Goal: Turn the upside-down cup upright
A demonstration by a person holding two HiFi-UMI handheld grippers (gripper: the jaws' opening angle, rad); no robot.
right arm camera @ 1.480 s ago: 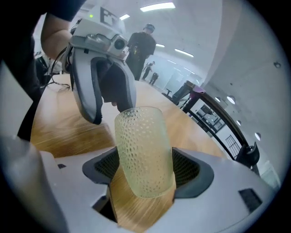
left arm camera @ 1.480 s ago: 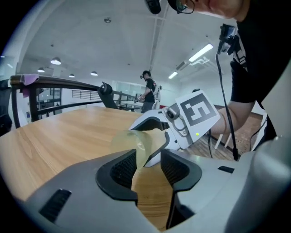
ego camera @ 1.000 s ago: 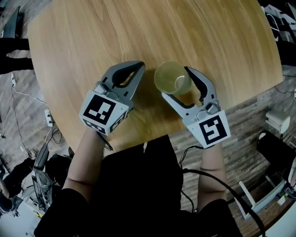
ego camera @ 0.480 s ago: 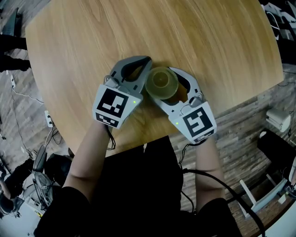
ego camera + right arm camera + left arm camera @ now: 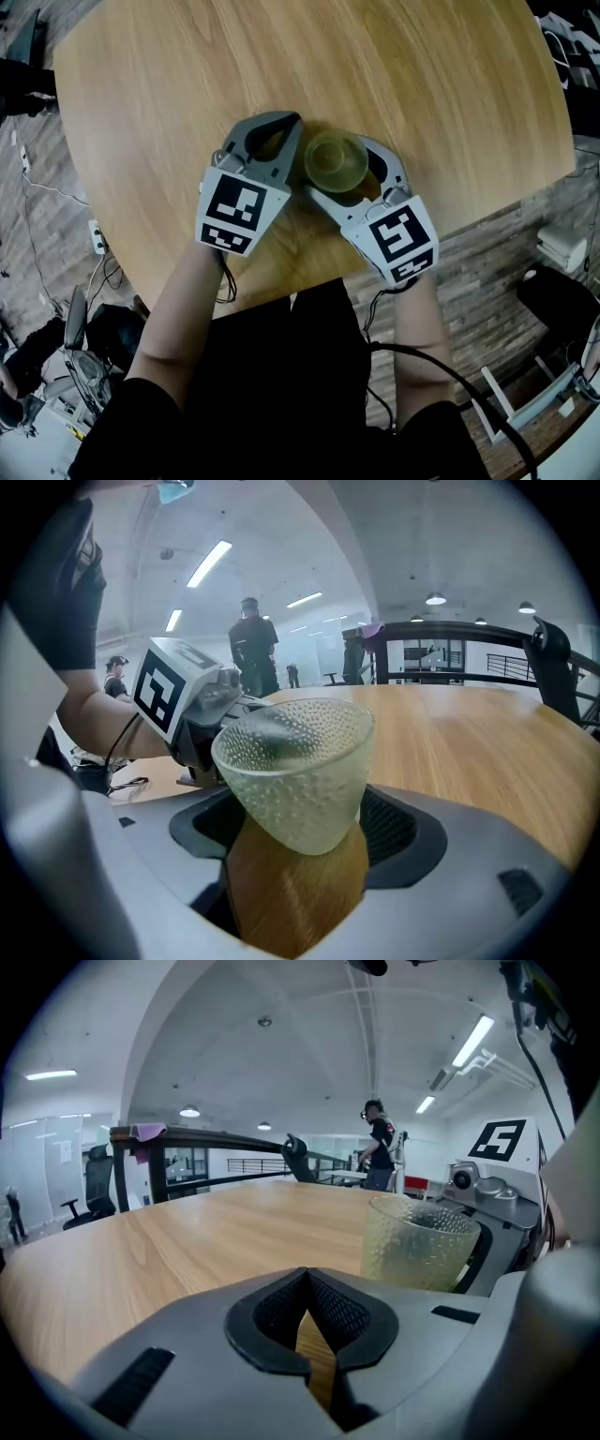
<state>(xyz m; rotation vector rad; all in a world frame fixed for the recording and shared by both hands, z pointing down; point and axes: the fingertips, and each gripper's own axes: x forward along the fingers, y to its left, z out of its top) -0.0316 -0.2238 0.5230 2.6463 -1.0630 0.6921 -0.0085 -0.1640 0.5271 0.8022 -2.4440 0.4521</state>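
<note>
Two tools at work, one cup between them. Left tool (image 5: 307,1279) sits low on the bench (image 5: 450,84) with its jaws pressed together and nothing in them, just left of the cup (image 5: 336,161). The cup is near the bench's front edge, mouth up, and looks close to level in the left gripper view. Right tool (image 5: 298,803) has its jaws closed onto the cup's lower sides, one pad on each side. Can't tell if the base touches the bench. Judgement: the flip looks done and the set-down and release are what's left. To do that well, get the base flat on the wood first, then ease the jaws apart slowly and evenly. Back the right tool straight out toward the person so neither pad drags the wall. The cup tapers and has a dimpled surface, so a slack or lopsided grip could let it slip or tip. The left tool should stay clear of the rim, or serve as a stop if the cup rocks. Counts: tools 2, cup 1, bench 1. There are also two people (image 5: 253,649) far behind in the right gripper view.
</note>
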